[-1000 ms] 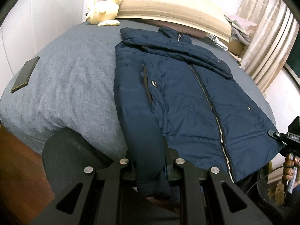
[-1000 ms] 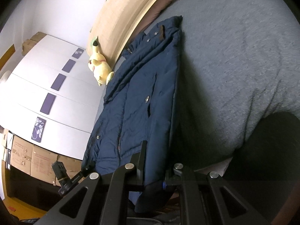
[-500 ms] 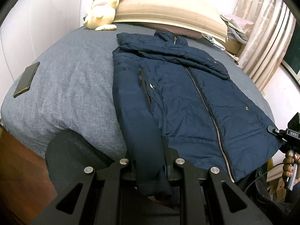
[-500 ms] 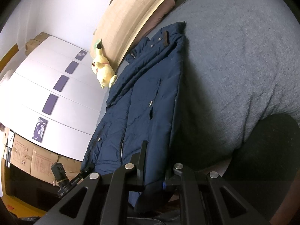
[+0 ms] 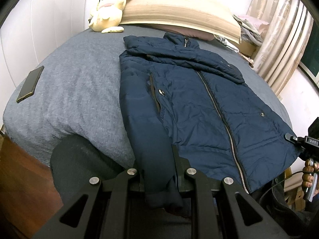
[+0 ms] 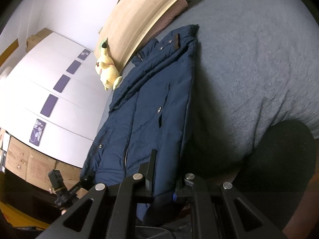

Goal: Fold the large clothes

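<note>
A navy padded jacket (image 5: 199, 103) lies zipped and front-up on the grey bed (image 5: 75, 91), its collar toward the headboard. One sleeve runs down its left side to the bed's near edge. My left gripper (image 5: 159, 171) is shut on that sleeve's cuff end. In the right wrist view the same jacket (image 6: 151, 111) stretches away from me, and my right gripper (image 6: 164, 171) is shut on its hem corner at the other side. The right gripper (image 5: 295, 139) also shows at the far right of the left wrist view, held by a hand.
A phone (image 5: 30, 83) lies on the bed's left side. A yellow plush toy (image 5: 108, 10) leans against the wooden headboard (image 5: 179, 12). Curtains (image 5: 279, 39) hang at the right. White wardrobe doors (image 6: 39, 91) and cardboard boxes (image 6: 24, 159) stand beyond the bed.
Both views have tilted slightly, showing more of the headboard end. The jacket lies a little flatter and straighter. Both grips are unchanged.
</note>
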The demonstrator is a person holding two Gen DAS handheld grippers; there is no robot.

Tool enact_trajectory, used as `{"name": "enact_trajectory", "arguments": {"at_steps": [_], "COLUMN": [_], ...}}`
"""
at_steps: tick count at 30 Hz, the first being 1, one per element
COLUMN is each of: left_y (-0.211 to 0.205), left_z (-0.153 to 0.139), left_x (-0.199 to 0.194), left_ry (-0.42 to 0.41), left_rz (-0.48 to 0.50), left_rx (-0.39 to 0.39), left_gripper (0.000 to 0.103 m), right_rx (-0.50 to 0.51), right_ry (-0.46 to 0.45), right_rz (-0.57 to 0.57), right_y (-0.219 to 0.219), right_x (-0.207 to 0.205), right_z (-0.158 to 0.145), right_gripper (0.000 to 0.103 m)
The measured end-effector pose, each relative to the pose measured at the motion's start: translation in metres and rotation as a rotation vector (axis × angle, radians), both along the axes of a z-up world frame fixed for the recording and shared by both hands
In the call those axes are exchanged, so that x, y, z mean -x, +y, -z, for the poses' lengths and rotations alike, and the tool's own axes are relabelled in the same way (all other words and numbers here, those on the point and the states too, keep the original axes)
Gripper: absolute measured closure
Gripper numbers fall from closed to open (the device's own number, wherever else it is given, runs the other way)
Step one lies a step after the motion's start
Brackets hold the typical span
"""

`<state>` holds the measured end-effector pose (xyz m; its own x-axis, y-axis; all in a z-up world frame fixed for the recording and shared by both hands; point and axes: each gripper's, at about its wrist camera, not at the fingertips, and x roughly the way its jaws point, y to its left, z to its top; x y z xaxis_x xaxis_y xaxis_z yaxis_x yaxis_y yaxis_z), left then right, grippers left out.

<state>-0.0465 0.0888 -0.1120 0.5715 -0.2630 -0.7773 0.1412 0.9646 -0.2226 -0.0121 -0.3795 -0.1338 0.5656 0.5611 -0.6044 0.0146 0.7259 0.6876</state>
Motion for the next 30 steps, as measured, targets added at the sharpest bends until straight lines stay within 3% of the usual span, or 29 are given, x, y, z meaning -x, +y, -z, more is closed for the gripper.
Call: {"name": "enact_trajectory", "arguments": {"at_steps": [23,30], "left_y": [0.001,0.006], "left_z": [-0.026,-0.046], "left_x": [0.017,0.013], "left_ry": [-0.061,-0.116], "left_rz": [0.027,0.015], "left_rx": [0.016,0.070], "left_gripper": [0.086,0.086], "right_rx": [0.044,0.055], "right_ry": [-0.032,-0.076], "right_rz": [-0.014,-0.014], "right_y": [-0.007,-0.009], "right_x": [0.009,0.007], "right_z": [-0.021,-0.038], "right_gripper": [0.091,0.091]}}
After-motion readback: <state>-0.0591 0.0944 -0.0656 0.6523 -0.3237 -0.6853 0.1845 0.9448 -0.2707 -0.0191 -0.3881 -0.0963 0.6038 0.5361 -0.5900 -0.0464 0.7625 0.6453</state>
